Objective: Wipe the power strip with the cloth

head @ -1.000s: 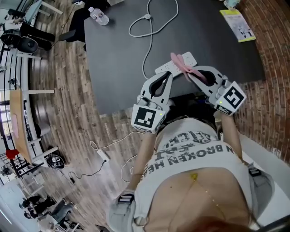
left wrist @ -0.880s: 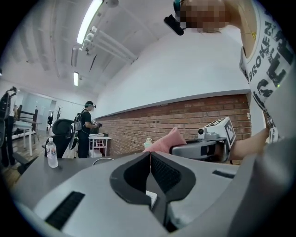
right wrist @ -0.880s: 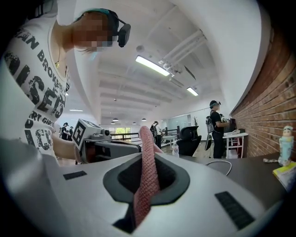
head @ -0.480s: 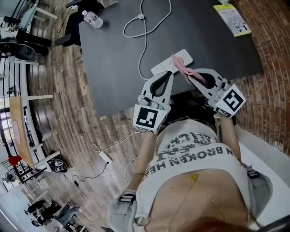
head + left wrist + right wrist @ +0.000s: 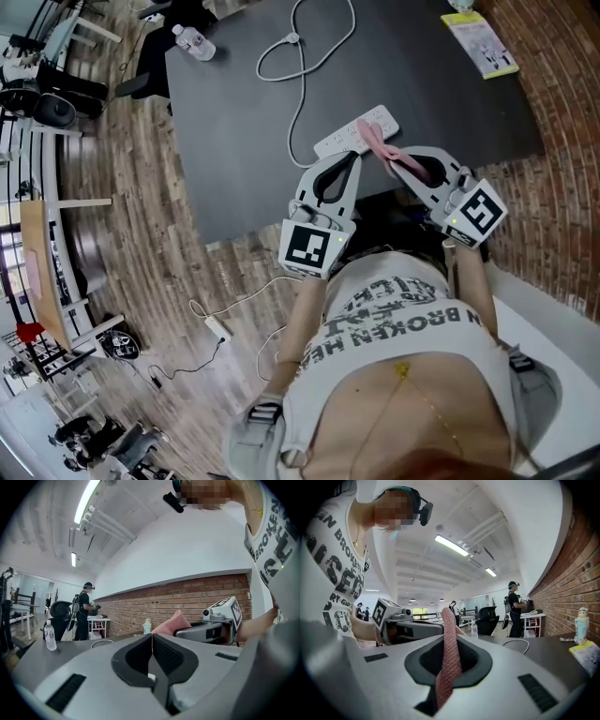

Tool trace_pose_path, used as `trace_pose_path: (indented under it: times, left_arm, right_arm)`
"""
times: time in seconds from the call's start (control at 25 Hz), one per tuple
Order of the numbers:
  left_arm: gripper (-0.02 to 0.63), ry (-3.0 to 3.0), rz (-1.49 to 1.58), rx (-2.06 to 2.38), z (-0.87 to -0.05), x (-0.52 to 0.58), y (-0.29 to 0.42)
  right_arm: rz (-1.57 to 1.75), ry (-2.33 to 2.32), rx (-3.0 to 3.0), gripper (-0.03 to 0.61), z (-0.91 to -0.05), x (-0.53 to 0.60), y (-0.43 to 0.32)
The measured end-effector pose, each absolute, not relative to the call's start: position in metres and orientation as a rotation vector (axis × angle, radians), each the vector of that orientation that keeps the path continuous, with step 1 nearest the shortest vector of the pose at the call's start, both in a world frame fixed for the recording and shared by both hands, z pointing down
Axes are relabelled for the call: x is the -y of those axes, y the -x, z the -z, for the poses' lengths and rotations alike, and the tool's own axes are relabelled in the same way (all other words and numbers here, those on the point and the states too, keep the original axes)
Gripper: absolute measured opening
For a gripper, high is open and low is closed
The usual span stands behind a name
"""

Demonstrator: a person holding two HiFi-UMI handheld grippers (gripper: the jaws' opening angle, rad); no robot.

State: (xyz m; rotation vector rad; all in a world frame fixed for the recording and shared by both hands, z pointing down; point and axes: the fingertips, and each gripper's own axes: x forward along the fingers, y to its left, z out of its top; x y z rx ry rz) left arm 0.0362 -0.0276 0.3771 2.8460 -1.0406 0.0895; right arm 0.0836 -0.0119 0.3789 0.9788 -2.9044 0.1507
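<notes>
Right gripper (image 5: 392,157) holding pink cloth (image 5: 378,141) at power strip (image 5: 339,139).
Its jaws pinch the cloth; the power strip lies crosswise just ahead. Left gripper (image 5: 351,156) pressed together, empty.

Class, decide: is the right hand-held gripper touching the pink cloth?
Touching. The right gripper view shows the pink cloth clamped between the jaws of the right hand-held gripper, which press against both its sides.

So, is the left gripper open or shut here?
Shut and empty: the left gripper has its jaws together with nothing between them. The pink cloth is clamped in the right gripper.
</notes>
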Motion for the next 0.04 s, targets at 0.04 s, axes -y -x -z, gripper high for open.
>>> trace_pose_path:
  times: [0.04]
  left_arm:
    - [0.012, -2.842, -0.085, 1.043, -0.377, 0.027, -0.0358]
  right_arm:
    - [-0.151, -0.978, 2.903, 0.017, -0.3788, 0.0115, -0.0832]
